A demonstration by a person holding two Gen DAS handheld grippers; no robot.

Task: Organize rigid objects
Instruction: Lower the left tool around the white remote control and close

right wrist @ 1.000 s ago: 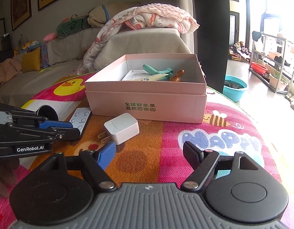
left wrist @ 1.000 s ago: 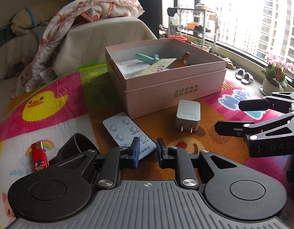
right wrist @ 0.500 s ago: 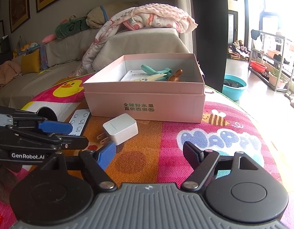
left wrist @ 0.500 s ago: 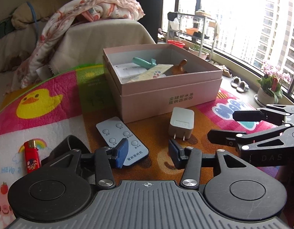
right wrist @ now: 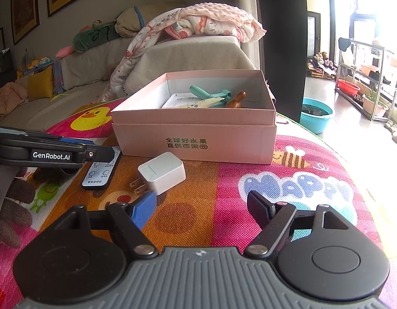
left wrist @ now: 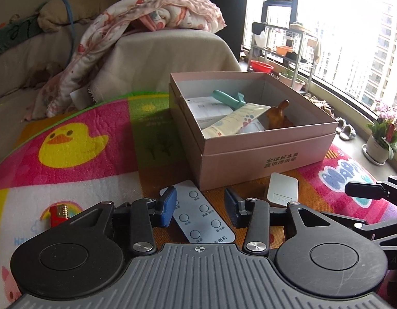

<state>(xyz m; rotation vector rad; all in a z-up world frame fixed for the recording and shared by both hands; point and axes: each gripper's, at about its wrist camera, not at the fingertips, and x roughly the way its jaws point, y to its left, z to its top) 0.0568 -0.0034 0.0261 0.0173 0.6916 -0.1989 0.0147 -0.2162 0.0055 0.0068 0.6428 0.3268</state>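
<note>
The flat pale-grey plastic remote control [left wrist: 198, 215], light, stiff and a little slick, lies on the colourful play mat [left wrist: 77, 170] in front of the pink cardboard box [left wrist: 265, 154], directly below your left gripper [left wrist: 200, 207], whose jaws, just closing slightly, stand released around nothing, so take its long edges.

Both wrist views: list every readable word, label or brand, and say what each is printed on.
"全球好水果 直供百果园": front of the pink box.
"GenRobot.AI": side of the left gripper.
"HAPPY": the play mat.
"智能茶吧机": bottom edge of the remote; its button labels are too small to read.
Charger marking: too blurred to read.
</note>
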